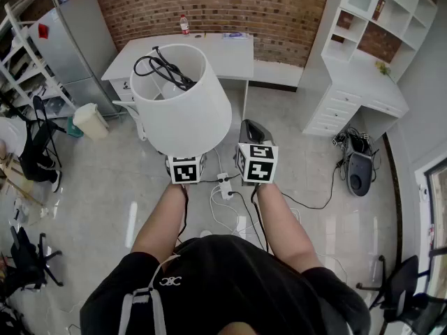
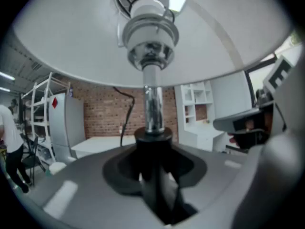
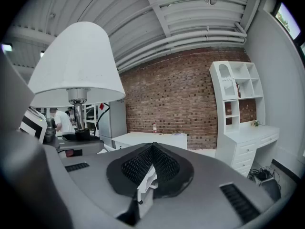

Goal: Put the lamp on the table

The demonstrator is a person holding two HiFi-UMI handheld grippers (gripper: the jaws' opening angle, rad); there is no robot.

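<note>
At the centre of the head view the left claw [image 1: 186,167] is gripping a white lamp [image 1: 183,107] with a smooth, matte, conical shade. It is carrying the lamp upright over the glossy pale floor [image 1: 126,187]. The lamp is well apart from the flat white rectangular worktop [image 1: 230,58], which is standing at the top centre against the rough red brick wall [image 1: 279,5]. A thin black cord [image 1: 164,68] is lying looped inside the open top of the shade, and only this view is showing it.

The left gripper view is looking up from below. There the left claw's jaws are pressing on the lamp's round black collar at lower centre. A polished chrome stem [image 2: 151,104] is rising from the collar to a ribbed socket, and the shade's pale underside is filling the upper half.

In the head view the right claw [image 1: 252,128] is hovering just beside the lamp, to its lower right. The right gripper view is showing its black, cross-hatched pads meeting in a peak, closed on nothing. That view is placing the lamp at upper left, the worktop at centre with a small bottle [image 3: 154,128] on it, and a tall white shelf unit [image 3: 238,94] at right.
</note>
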